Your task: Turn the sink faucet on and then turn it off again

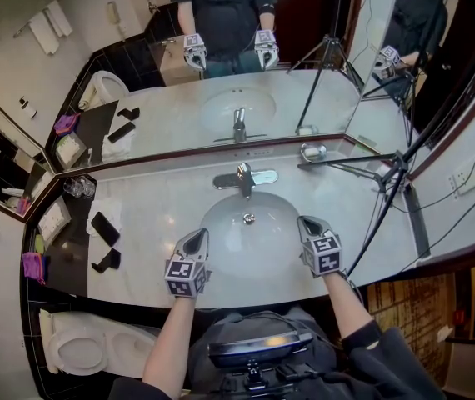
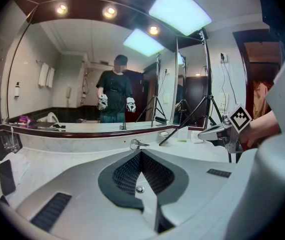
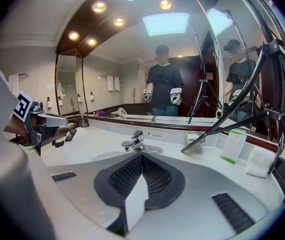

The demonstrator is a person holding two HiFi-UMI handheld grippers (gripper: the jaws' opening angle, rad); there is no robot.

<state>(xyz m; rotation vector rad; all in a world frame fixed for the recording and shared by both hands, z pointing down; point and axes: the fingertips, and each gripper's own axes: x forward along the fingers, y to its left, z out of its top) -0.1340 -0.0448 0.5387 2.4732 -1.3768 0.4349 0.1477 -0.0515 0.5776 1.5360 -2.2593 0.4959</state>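
Observation:
The chrome faucet (image 1: 244, 177) with its single lever stands at the back of the oval white sink (image 1: 221, 244), and it also shows in the left gripper view (image 2: 136, 144) and the right gripper view (image 3: 136, 143). Both grippers hover over the near half of the basin, well short of the faucet and touching nothing. My left gripper (image 1: 196, 238) is at the basin's near left, jaws together with nothing between them (image 2: 141, 154). My right gripper (image 1: 307, 222) is at the basin's right rim, also shut and empty (image 3: 142, 156). Both point toward the mirror.
A black tripod (image 1: 387, 173) stands on the marble counter (image 1: 162, 211) at the right, one leg reaching toward a soap dish (image 1: 312, 151). Two dark phones (image 1: 104, 227) and glass tumblers (image 1: 79, 187) lie at the left. A toilet (image 1: 79, 348) is below left.

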